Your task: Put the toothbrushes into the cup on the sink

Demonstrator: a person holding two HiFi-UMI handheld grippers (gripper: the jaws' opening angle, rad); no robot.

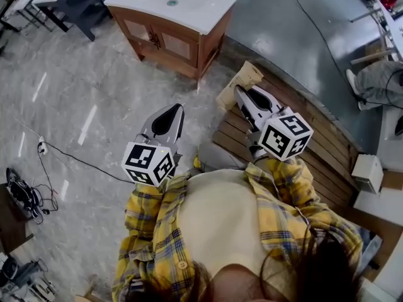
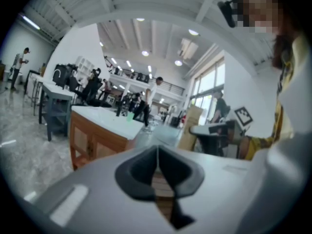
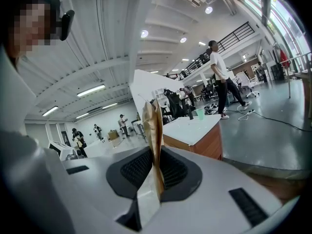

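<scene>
The left tongs (image 2: 157, 154), well short of the sink (image 1: 217, 8), are pressed together with nothing between them. The sink stands ahead across the floor, and on its white surface is a green cup (image 3: 200, 115), too small to show its contents. The right tongs (image 3: 156, 157), likewise well short of the sink, pinch a flat tan cardboard pack (image 3: 152, 126), probably the toothbrushes' packaging. The task looks barely begun: carrying the pack to the sink, unpacking and dropping the brushes into the cup all remain.
</scene>
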